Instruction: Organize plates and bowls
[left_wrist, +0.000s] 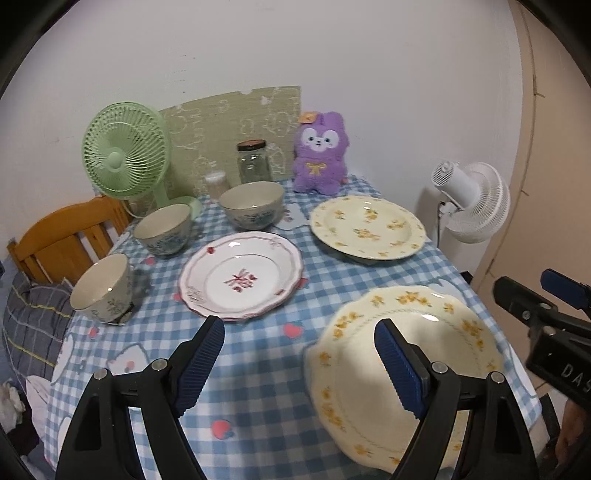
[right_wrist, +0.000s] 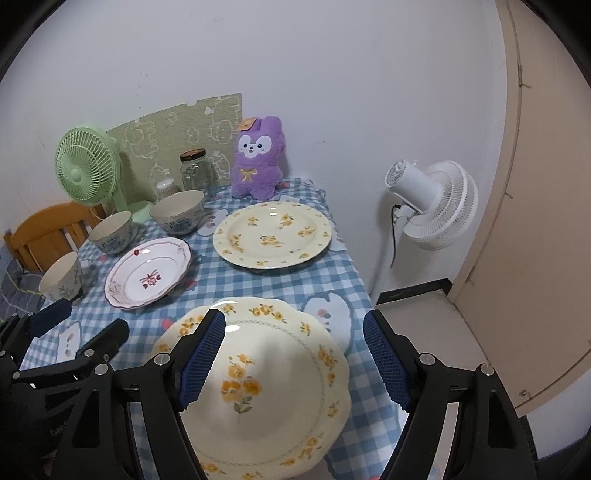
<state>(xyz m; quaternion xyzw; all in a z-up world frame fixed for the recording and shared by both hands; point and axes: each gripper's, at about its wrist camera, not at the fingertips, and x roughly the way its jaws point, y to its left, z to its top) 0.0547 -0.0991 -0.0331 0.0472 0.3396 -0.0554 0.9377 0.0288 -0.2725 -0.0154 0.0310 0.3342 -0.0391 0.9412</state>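
Observation:
On the blue checked tablecloth lie a near yellow-flower plate (left_wrist: 436, 354) (right_wrist: 266, 387), a far yellow-flower plate (left_wrist: 367, 227) (right_wrist: 273, 234) and a white plate with a red motif (left_wrist: 242, 275) (right_wrist: 149, 273). Three cream bowls with blue flowers stand at the left: a far one (left_wrist: 253, 205) (right_wrist: 177, 212), a middle one (left_wrist: 162, 229) (right_wrist: 110, 230) and a near one (left_wrist: 101, 288) (right_wrist: 61, 277). My left gripper (left_wrist: 299, 365) is open above the cloth, left of the near plate. My right gripper (right_wrist: 293, 360) is open above the near plate, holding nothing.
At the back stand a green fan (left_wrist: 123, 153), a glass jar (left_wrist: 253, 162), a small clear container (left_wrist: 216, 184) and a purple plush (left_wrist: 319, 153). A white fan (right_wrist: 430, 201) stands right of the table. A wooden chair (left_wrist: 64, 230) is at the left.

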